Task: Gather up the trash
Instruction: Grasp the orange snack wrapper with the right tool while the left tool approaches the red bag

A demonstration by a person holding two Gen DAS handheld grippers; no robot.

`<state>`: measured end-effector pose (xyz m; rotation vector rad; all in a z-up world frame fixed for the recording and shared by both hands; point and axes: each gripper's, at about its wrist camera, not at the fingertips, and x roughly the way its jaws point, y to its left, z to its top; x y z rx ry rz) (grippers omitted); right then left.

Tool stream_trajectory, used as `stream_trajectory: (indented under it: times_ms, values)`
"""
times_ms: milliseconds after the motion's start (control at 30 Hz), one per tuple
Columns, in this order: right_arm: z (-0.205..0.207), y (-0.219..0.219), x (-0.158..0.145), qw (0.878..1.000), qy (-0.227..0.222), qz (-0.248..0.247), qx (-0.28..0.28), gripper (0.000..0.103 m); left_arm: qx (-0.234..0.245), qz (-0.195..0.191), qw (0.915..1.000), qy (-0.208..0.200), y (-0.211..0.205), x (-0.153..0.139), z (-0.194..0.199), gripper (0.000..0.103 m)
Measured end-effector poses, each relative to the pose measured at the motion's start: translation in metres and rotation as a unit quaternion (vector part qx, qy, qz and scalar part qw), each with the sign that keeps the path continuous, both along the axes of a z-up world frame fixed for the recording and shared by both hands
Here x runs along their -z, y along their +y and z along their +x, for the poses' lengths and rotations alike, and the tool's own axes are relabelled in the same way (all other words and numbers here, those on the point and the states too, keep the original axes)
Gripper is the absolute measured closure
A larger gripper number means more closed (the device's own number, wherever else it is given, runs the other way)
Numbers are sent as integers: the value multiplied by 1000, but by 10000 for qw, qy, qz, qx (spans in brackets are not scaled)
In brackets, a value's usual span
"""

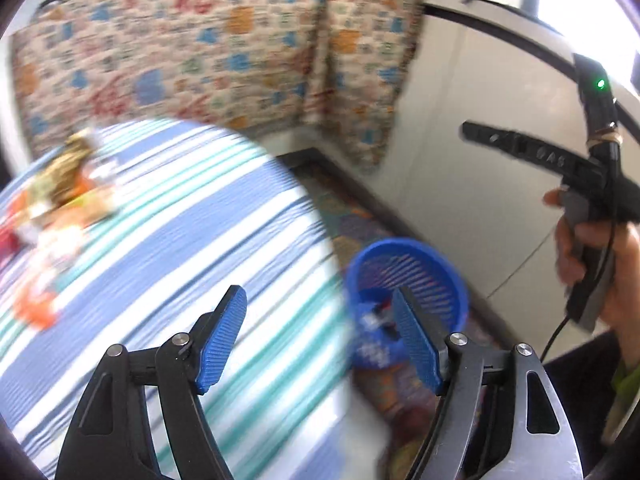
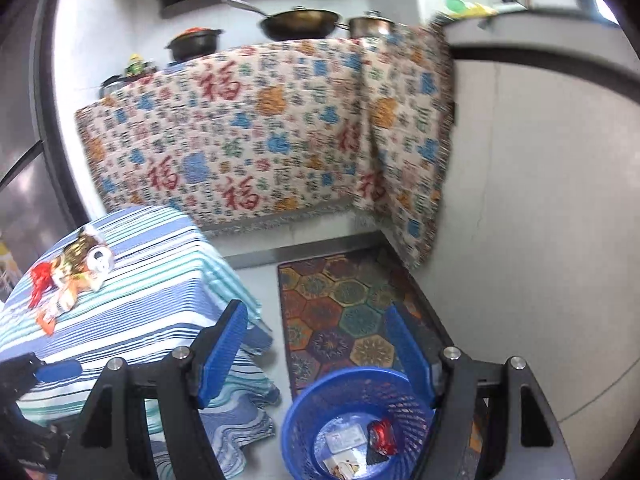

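A blue mesh trash basket [image 2: 356, 420] stands on the floor beside the table; it also shows in the left wrist view [image 1: 408, 280]. Inside lie a red wrapper [image 2: 382, 436] and white packets [image 2: 344, 440]. Several wrappers [image 2: 68, 280] lie in a pile on the striped tablecloth [image 2: 160, 304]; they are blurred in the left wrist view [image 1: 56, 200]. My left gripper [image 1: 320, 340] is open and empty over the table's edge. My right gripper [image 2: 312, 356] is open and empty above the basket. The right gripper's handle [image 1: 592, 184] shows in the left wrist view, and the left gripper's blue pad [image 2: 56, 370] in the right wrist view.
A patterned rug [image 2: 348, 312] covers the floor under the basket. A counter draped in a patterned cloth [image 2: 260, 128] stands behind, with pots [image 2: 296, 24] on top. A white cabinet [image 2: 540, 220] is at the right.
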<state>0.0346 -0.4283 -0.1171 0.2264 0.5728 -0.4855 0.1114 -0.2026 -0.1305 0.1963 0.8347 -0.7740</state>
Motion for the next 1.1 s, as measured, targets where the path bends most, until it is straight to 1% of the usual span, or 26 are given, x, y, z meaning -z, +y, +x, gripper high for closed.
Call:
stream_trajectory:
  times_ms: [100, 200, 267, 367, 433, 500, 600, 700, 767, 800, 867, 933, 1000, 1100]
  values:
    - [21, 33, -2, 9990, 31, -85, -448, 29, -486, 294, 9984, 23, 59, 9, 8, 26]
    - [50, 73, 0, 9949, 161, -161, -982, 29, -1072, 443, 9929, 252, 112, 22, 27, 26]
    - [68, 101, 5, 9908, 246, -169, -1323, 29, -1496, 385, 9875, 299, 147, 22, 42, 26]
    - [95, 144, 11, 9826, 368, -65, -1819, 29, -2031, 327, 9785, 149, 187, 18, 65, 26]
    - [113, 172, 16, 9770, 410, 96, -2092, 29, -2315, 282, 9724, 86, 217, 17, 84, 26]
    - [129, 195, 18, 9723, 431, 254, -2281, 29, -2555, 263, 9664, 32, 237, 15, 109, 26]
    - [157, 232, 22, 9663, 450, 547, -2475, 29, -2836, 248, 9586, -62, 255, 14, 147, 26]
    - [177, 252, 27, 9638, 447, 860, -2483, 29, -2986, 97, 9543, -17, 263, 15, 177, 25]
    - [192, 260, 34, 9637, 438, 1124, -2383, 29, -3083, -86, 9512, 70, 263, 17, 194, 21]
    - [200, 262, 40, 9629, 444, 1358, -2290, 29, -3141, -138, 9493, 85, 265, 17, 200, 21]
    - [213, 264, 51, 9603, 488, 1732, -2132, 29, -3261, -196, 9450, 124, 264, 18, 213, 21]
    - [222, 269, 61, 9572, 564, 1966, -2048, 29, -3323, -251, 9426, 195, 261, 21, 223, 20]
    - [228, 279, 66, 9569, 693, 1912, -2072, 29, -3378, -97, 9409, 218, 257, 27, 232, 17]
    - [230, 294, 71, 9584, 872, 1632, -2175, 29, -3476, 212, 9372, 186, 253, 38, 244, 16]
